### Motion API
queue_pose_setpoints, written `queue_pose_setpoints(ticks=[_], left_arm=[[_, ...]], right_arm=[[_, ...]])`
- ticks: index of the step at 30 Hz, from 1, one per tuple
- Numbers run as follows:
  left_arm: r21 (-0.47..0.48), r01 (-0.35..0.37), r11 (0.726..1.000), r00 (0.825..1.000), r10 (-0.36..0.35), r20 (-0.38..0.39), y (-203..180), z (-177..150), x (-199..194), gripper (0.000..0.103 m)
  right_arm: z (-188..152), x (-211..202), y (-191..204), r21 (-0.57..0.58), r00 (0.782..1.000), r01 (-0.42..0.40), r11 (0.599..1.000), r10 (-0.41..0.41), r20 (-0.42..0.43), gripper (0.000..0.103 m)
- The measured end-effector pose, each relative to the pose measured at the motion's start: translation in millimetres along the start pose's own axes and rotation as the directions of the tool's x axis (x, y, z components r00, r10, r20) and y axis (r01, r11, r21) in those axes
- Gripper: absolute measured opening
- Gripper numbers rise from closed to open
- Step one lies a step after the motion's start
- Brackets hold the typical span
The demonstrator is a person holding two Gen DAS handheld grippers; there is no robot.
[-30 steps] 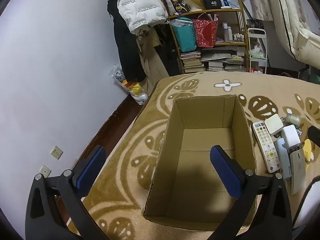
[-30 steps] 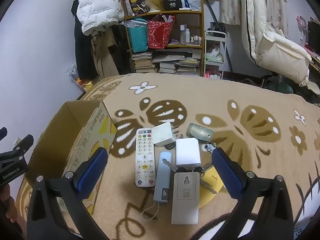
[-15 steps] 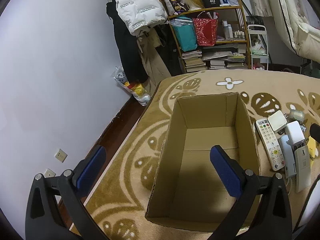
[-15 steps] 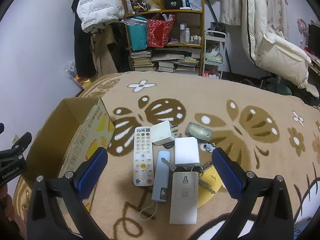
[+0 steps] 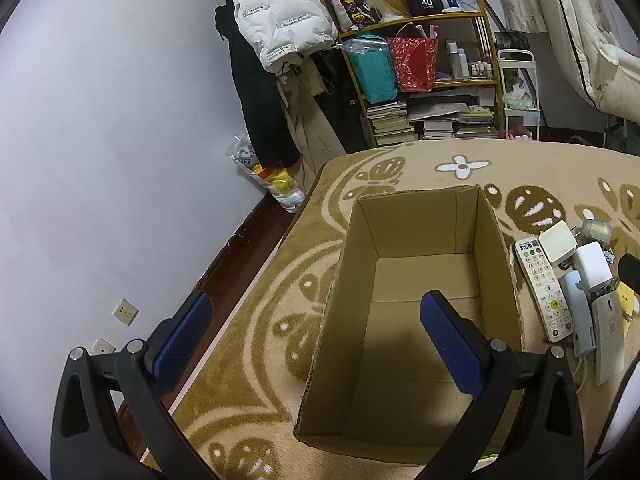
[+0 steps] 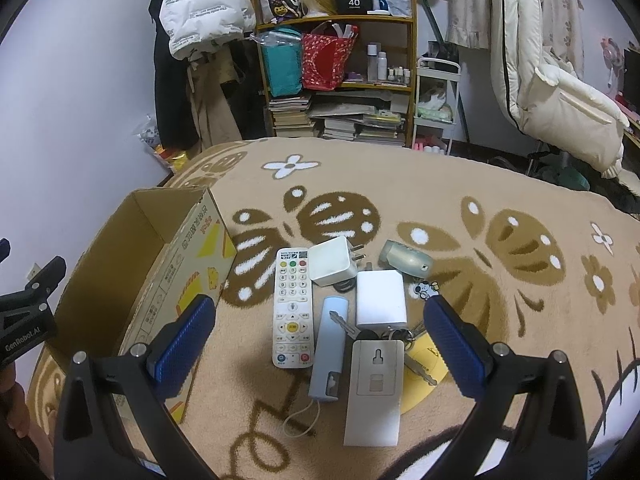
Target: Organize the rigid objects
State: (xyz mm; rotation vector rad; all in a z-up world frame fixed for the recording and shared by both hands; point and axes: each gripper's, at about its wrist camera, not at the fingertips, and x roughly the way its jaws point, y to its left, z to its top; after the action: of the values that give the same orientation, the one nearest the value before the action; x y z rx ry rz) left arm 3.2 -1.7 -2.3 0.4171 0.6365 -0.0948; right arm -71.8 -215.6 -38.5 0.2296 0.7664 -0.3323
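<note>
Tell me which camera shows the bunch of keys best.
The right wrist view: the keys lie near the middle, between the open right claw fingers, partly under the white wall plate. In the left wrist view they are a small dark clutter at the right edge, barely readable.

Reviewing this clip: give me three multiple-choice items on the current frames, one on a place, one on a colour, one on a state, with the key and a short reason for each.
1. Where does the remote control lie?
A. inside the box
B. on the carpet between the cardboard box and the pale blue stick-shaped device
C. on the shelf

2. What colour are the pads of the right claw?
A. blue
B. red
C. white

3. What state is the box in?
A. taped shut
B. open and empty
C. open and full

Key: B, it lies right of the box; A, the pads show blue; B, the left view shows only the bare floor of the box.
</note>
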Motion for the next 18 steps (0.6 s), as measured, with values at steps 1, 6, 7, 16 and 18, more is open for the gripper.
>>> queue_pose_setpoints(ticks=[1,6,7,16,18], left_arm=[[0.0,-0.001,1.0,1.0,0.001,0.001,-0.4,0.0,-0.5,0.103],[-0.001,-0.003,1.0,1.0,0.003,0.002,-1.1,0.2,-1.0,0.103],[-0.001,0.0,1.0,1.0,0.0,0.001,-0.6,0.4,-0.6,0.103],[-0.002,0.005,1.0,1.0,-0.005,-0.01,0.7,0.1,0.6,0.103],[-0.006,0.008,1.0,1.0,-0.008,-0.013,0.9,0.6,1.5,0.103]], right_arm=[[-0.1,0.0,0.0,0.003,1.0,-0.003,1.0,0.003,0.0,0.103],[-0.4,-1.2,0.6,0.0,1.0,-0.006,1.0,0.006,0.007,0.103],[-0.2,-1.5,1.1,0.0,1.0,-0.008,1.0,0.008,0.011,0.103],[-0.3,-1.7,4.7,-0.017,1.0,-0.011,1.0,0.011,0.009,0.103],[-0.2,-1.8,4.9,-0.019,1.0,-0.01,1.0,0.01,0.013,0.103]])
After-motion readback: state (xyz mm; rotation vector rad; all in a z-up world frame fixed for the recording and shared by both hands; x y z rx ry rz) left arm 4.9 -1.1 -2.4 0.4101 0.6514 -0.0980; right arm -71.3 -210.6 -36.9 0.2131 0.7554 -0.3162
